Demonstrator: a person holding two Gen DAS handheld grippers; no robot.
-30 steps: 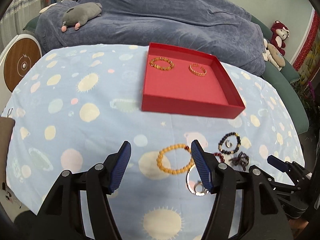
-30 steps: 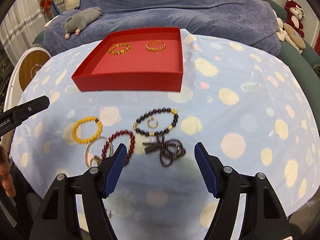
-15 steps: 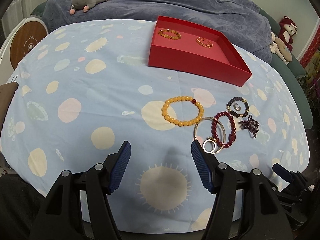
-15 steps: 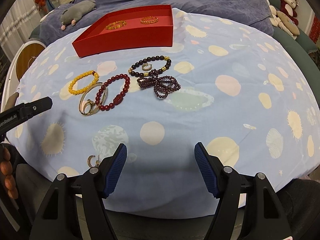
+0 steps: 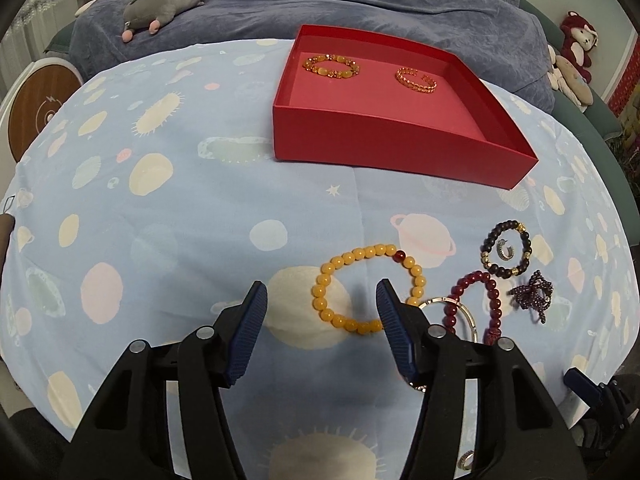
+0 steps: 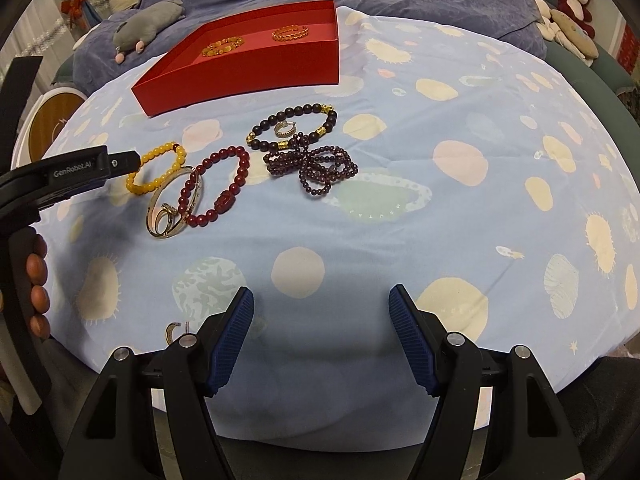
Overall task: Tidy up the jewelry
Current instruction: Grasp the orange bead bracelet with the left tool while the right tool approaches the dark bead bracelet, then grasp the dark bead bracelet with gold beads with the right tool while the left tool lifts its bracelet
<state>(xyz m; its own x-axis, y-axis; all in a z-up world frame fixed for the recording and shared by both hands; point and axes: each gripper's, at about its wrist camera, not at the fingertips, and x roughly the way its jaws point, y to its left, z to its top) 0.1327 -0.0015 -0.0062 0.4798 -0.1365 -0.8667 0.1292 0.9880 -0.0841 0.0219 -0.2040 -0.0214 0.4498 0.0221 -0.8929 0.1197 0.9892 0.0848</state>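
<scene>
Yellow round-bead bracelet (image 5: 366,289) lies flat near the worktop's near edge, its red bead toward the red cardboard tray (image 5: 394,160); left gripper (image 5: 322,332) jaws gape wide, empty, like the right gripper (image 6: 322,338).

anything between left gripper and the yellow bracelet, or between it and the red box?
Nothing visible. The open left gripper is right at the yellow bracelet, and only bare cloth lies between it and the red box.

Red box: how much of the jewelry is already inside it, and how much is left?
Done: two gold bracelets lie in the red box. In hand: nothing; the open left gripper hovers over the yellow bracelet, and the right gripper is open. Left: the red bracelet, black bracelet, purple beads, bangle and small rings.
</scene>
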